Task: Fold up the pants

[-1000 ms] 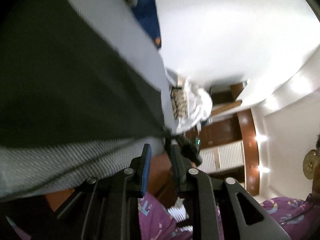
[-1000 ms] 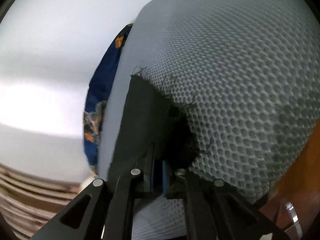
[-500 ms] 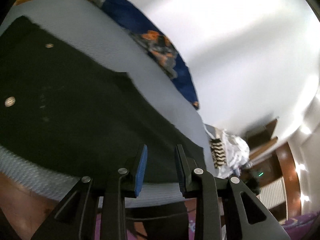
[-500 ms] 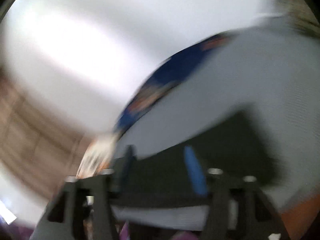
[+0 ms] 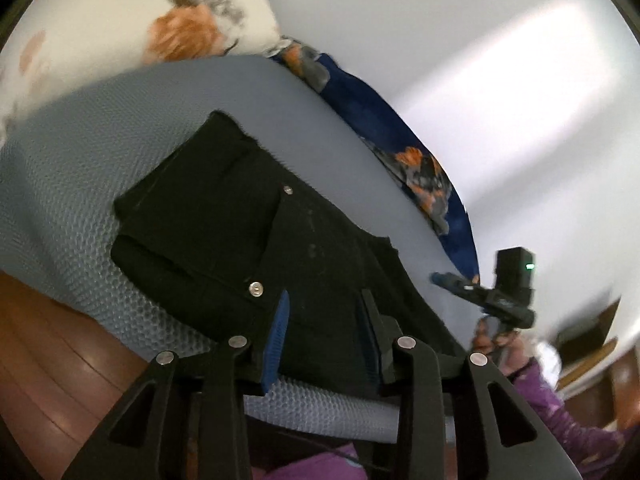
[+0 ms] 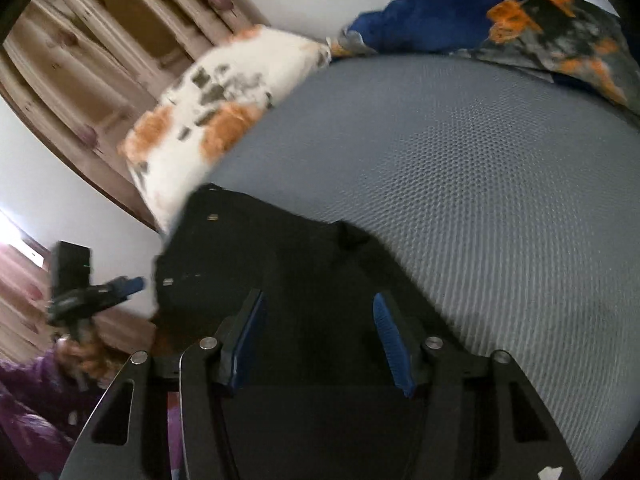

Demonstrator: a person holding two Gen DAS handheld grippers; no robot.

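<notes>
The black pants (image 5: 256, 240) lie folded into a compact block on the grey mesh mattress (image 5: 80, 168), with metal rivets showing. My left gripper (image 5: 324, 320) is open and empty, raised just above the near edge of the pants. My right gripper (image 6: 316, 328) is open and empty too, above the near part of the pants (image 6: 248, 264). The right gripper also shows in the left wrist view (image 5: 496, 296), off the bed at the right. The left gripper shows in the right wrist view (image 6: 96, 288), off to the left.
A white pillow with orange and grey blotches (image 5: 132, 28) and a blue patterned cloth (image 5: 400, 144) lie at the far side of the mattress. A wooden bed frame (image 5: 48, 340) runs below it. A wooden headboard (image 6: 100, 52) stands behind.
Both grippers have let go of the pants, opened and pulled back and up. The pants now lie folded on the mattress.
</notes>
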